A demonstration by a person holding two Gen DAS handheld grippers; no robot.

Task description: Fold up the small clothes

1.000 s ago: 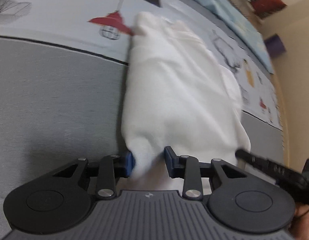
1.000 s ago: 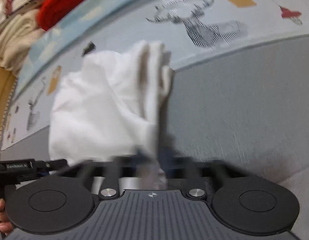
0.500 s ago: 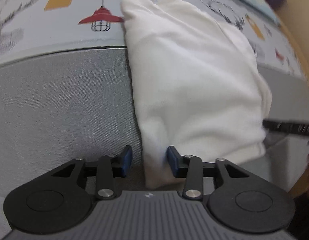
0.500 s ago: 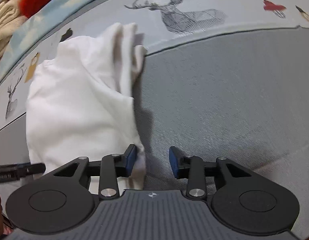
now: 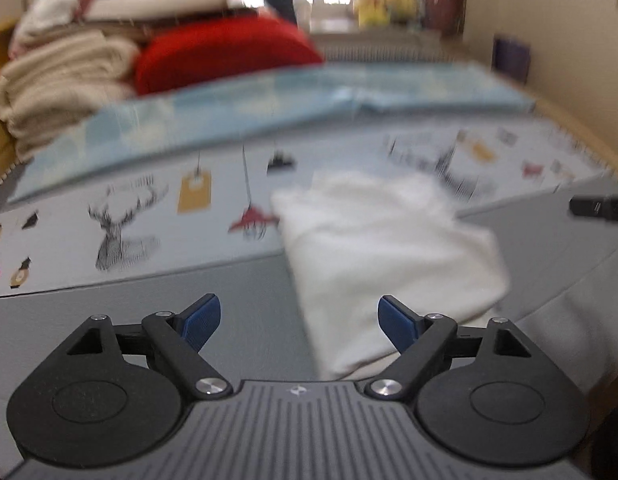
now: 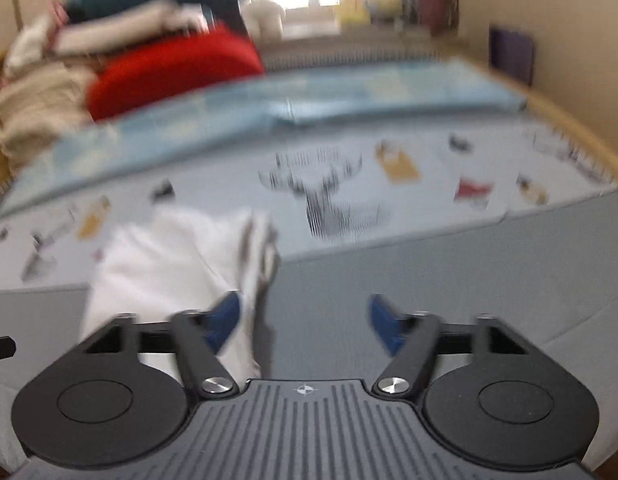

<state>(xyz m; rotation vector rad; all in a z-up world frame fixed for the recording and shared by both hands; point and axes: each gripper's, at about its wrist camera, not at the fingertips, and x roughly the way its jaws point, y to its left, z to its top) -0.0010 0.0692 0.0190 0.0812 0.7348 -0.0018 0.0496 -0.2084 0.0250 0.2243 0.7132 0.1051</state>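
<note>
A folded white garment (image 5: 389,256) lies on the grey mat (image 5: 109,320), its far end on the printed sheet (image 5: 121,216); left gripper (image 5: 299,316) and right gripper (image 6: 303,318) hover near it, jaws spread wide, holding nothing; for a neat next fold, pinch both near corners evenly.

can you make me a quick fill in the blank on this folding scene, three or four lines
1. The folded cloth garment on the bed is ____ in colour.
2. The left gripper has its jaws ____.
3. The round cushion beside the beige blanket pile is ____.
4. The right gripper holds ____.

Missing words: white; open; red; nothing
</note>
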